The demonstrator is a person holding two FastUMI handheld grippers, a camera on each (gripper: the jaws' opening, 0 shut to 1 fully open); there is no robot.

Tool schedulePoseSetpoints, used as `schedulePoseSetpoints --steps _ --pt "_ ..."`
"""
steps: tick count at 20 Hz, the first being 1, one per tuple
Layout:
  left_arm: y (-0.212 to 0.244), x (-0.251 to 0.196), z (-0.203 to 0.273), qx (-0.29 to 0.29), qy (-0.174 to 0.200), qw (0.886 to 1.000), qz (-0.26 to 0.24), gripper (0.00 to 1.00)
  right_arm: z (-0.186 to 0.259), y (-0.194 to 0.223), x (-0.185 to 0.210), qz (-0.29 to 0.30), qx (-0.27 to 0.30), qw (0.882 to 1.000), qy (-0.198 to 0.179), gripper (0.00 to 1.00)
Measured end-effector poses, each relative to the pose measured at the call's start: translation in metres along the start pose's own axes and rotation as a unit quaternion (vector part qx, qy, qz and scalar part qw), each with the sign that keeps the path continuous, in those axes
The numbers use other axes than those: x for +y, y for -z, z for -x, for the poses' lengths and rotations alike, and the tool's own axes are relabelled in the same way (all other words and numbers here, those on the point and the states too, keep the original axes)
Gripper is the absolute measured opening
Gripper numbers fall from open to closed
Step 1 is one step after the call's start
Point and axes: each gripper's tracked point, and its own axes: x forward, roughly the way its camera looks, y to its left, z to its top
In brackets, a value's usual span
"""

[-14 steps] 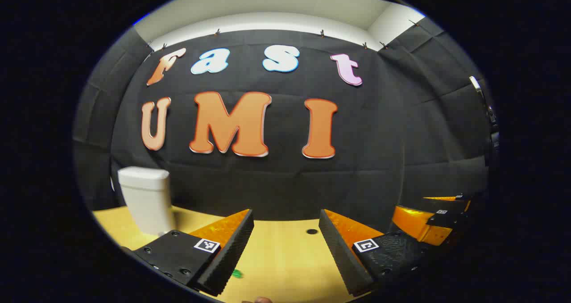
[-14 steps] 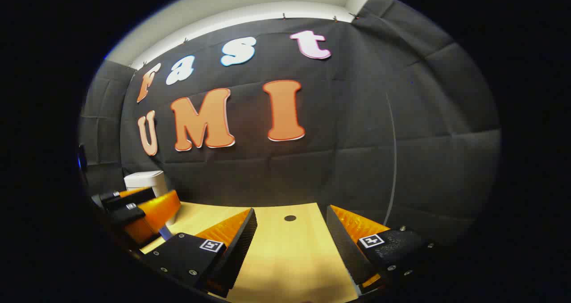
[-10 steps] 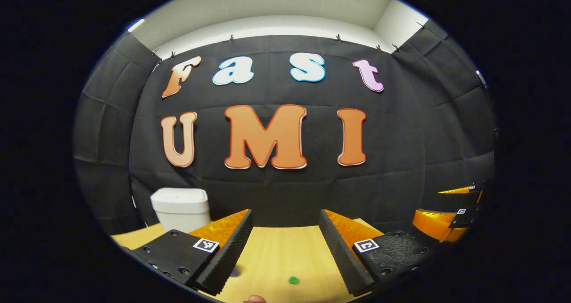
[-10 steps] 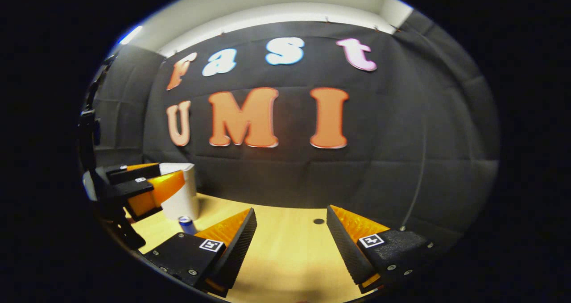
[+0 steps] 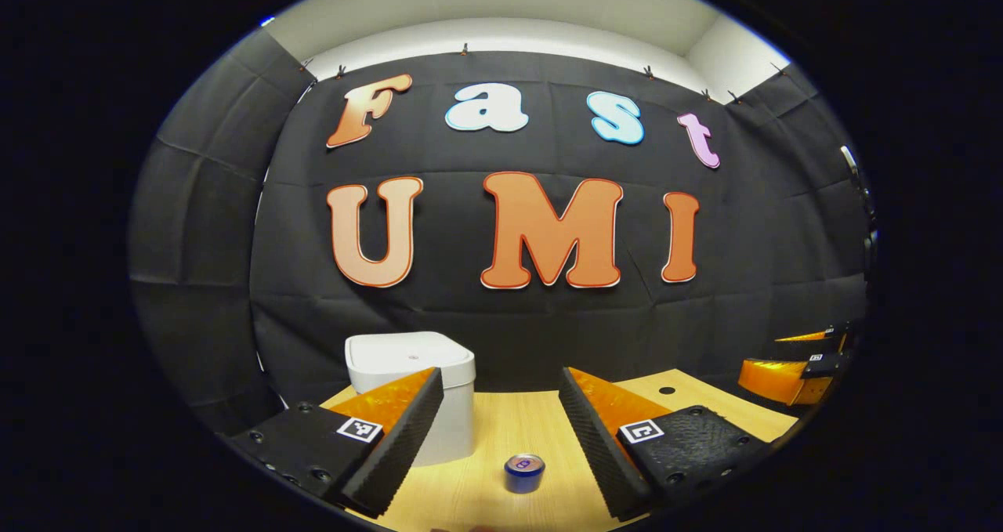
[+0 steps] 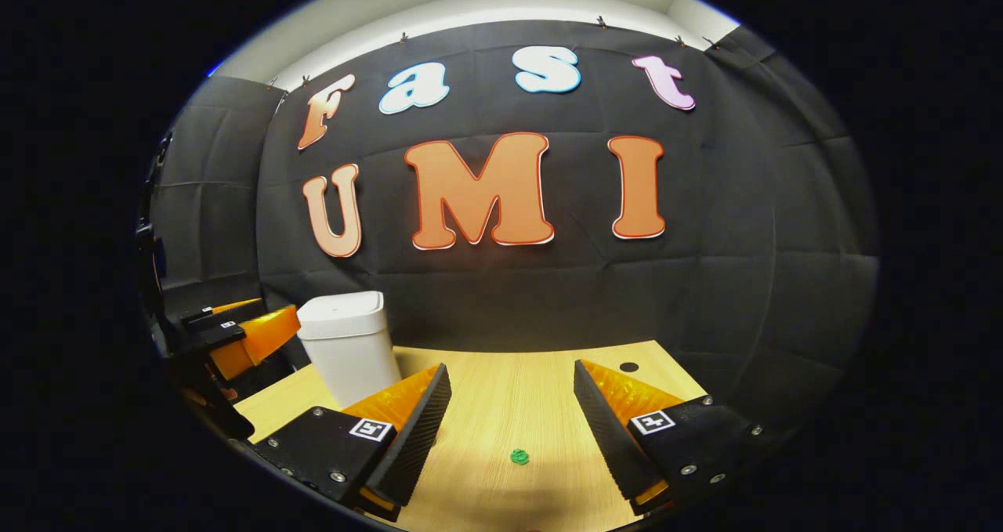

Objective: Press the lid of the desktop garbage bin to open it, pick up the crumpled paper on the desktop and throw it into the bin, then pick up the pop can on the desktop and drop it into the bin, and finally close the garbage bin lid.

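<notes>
Bin (image 5: 415, 395) sits at the back left of the desk (image 5: 501, 438) in the left gripper view, white, squarish, lid down and flat on top, its lower right corner tucked behind the left claw's (image 5: 497, 426) near finger. Pop can (image 5: 524, 472) stands upright on the wood just right of the bin, a small gap apart from it, and it lands squarely in the open gap between that claw's two fingers, a little ahead of the tips, touching neither. Left claw is spread wide and carries nothing. Off at the right edge of the same view the other claw hangs over the desk's far corner, near a dark round hole (image 5: 667, 390) in the wood. Over in the right gripper view, the bin (image 6: 349, 348) stands left of centre against the black cloth wall, partly behind the near finger, with the left claw (image 6: 235, 336) hovering just beside it at the left rim. Right claw (image 6: 509, 422) is also gaping wide, empty, pointed over bare wood. Between its fingers, on the desk (image 6: 509, 391), lies a small green scrap (image 6: 519, 457), clear of both. Crumpled paper, I cannot pick out.
</notes>
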Motion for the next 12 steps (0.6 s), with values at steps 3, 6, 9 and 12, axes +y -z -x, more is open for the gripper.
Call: schedulePoseSetpoints --steps 3,6,9,12 --pt "0.011 0.011 -0.009 0.017 0.003 1.000 0.014 0.94 -0.004 0.000 -0.001 0.003 0.005 1.000 0.017 0.94" --pt "0.020 0.012 -0.018 0.029 -0.002 1.000 0.010 0.94 -0.016 0.004 -0.006 -0.005 0.018 1.000 0.018 0.94" --pt "0.021 0.015 -0.025 0.025 -0.027 0.999 0.000 0.94 -0.034 0.007 -0.006 -0.002 0.023 1.000 -0.005 0.94" --pt "0.022 0.005 -0.027 0.024 -0.044 0.999 0.007 0.94 -0.055 0.010 -0.007 0.004 0.033 0.999 -0.036 0.94"
